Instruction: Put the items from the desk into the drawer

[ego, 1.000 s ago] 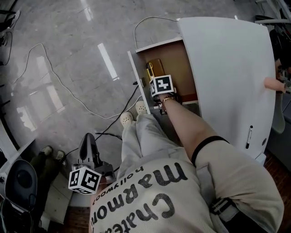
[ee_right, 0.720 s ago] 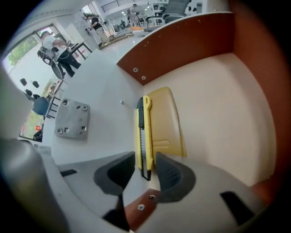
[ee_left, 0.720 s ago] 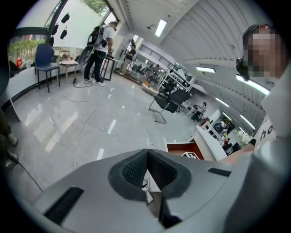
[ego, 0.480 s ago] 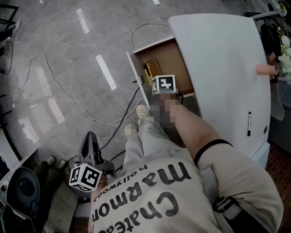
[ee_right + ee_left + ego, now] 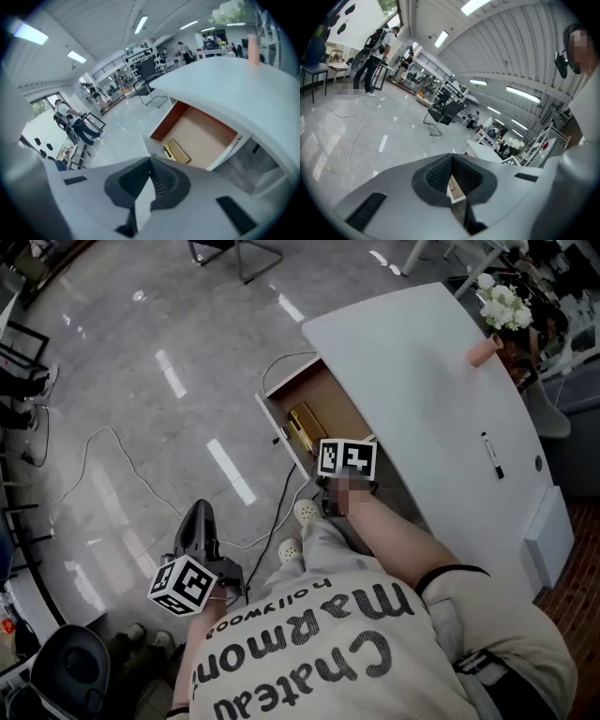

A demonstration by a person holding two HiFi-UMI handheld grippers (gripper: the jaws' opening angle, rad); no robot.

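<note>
The white desk (image 5: 422, 390) has its drawer (image 5: 277, 424) pulled open, brown inside, with a flat golden box (image 5: 305, 427) lying in it. On the desk top lie a black pen (image 5: 491, 455) and a pink cylinder (image 5: 483, 351). My right gripper (image 5: 345, 461) hovers over the drawer's near end, jaws shut and empty. Its own view looks down on the drawer (image 5: 168, 124), the golden box (image 5: 177, 151) and the right gripper's (image 5: 150, 161) closed tips. My left gripper (image 5: 199, 517) hangs low beside the person's leg, shut on nothing (image 5: 452, 157).
White flowers (image 5: 502, 306) stand at the desk's far corner. A white cable (image 5: 122, 460) and a dark cable (image 5: 281, 507) trail over the glossy grey floor beside the drawer. A black office chair (image 5: 66, 671) sits at the lower left. The person's feet (image 5: 298, 529) stand below the drawer.
The head view has swung and now takes in more of the desk and floor. The right gripper remains at the drawer's near end. The left gripper stays low at the person's side.
</note>
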